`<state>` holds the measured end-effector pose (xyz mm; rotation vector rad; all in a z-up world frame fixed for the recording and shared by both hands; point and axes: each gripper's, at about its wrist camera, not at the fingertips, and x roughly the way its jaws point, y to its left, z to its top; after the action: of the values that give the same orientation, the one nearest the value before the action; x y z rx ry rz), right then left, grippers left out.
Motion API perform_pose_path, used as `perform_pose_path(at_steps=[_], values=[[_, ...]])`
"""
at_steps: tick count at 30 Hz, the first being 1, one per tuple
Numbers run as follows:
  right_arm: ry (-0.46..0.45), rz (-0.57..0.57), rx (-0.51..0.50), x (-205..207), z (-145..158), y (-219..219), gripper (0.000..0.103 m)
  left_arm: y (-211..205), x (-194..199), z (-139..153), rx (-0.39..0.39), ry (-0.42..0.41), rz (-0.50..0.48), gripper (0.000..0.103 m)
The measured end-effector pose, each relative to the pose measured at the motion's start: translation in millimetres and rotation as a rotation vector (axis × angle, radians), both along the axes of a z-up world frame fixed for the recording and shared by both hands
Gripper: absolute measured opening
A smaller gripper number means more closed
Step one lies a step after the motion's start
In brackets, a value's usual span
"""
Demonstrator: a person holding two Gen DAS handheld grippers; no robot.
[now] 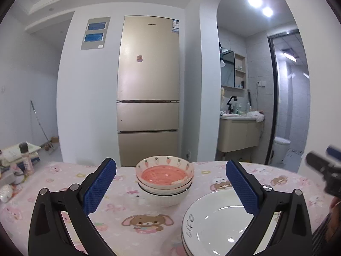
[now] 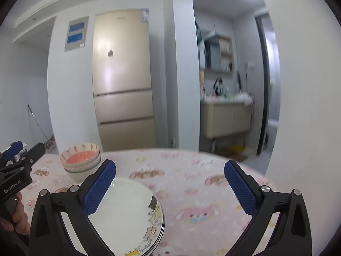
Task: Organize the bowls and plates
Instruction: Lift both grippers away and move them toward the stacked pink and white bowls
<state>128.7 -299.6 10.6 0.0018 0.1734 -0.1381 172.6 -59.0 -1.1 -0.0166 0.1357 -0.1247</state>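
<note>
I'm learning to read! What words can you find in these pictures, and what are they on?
"life": on the rim of the top white plate.
"GenRobot.AI": on the side of the left gripper.
Brand name at the top of the fridge: too small to read surely.
Fridge corner stickers: too small.

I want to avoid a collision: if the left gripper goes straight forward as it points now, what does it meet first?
Probably the stack of bowls, centred ahead of the open left gripper; depth is unclear.

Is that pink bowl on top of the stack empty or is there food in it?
Empty. The top bowl sits upright and shows only its bare pink striped inside, nested in the bowls beneath it.
</note>
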Motion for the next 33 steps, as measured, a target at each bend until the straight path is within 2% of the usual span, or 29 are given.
perform_pose_path(at_steps=[5, 9, 13, 17, 21, 26, 30, 33], values=[[-0.019, -0.003, -0.083, -2.4, -2.4, 18.1, 0.103, -13.4, -1.2, -8.9, 0.064, 0.008, 0.014, 0.103], [-0.002, -0.018, -0.144, 0.9, -5.0, 31.1, 0.103, -12.2, -5.1, -7.0, 0.059, -0.001, 0.021, 0.103], [0.016, -0.018, -0.134, 1.3, -4.8, 28.2, 0.103, -11.6, -9.7, -5.1, 0.057, -0.010, 0.024, 0.103], [-0.020, 0.009, -0.084, -5.9, -3.3, 18.4, 0.103, -18.3, -16.9, -3.0, 0.086, -0.045, 0.022, 0.103], [0.036, 0.027, -0.063, 4.3, -6.4, 15.4, 0.103, -14.3, -20.1, 2.3, 0.061, -0.028, -0.006, 0.103], [0.105, 0.054, -0.012, 15.7, -2.0, 8.8, 0.103, -2.0, -24.6, 24.4, -0.023, -0.010, -0.011, 0.103], [0.142, 0.105, 0.047, 24.2, 16.3, 6.2, 0.103, 11.1, -25.7, 49.1, -0.082, 0.010, -0.036, 0.103], [0.123, 0.123, 0.017, 26.1, 41.1, 16.0, 0.103, 18.4, -28.4, 70.8, -0.084, -0.022, -0.014, 0.103]])
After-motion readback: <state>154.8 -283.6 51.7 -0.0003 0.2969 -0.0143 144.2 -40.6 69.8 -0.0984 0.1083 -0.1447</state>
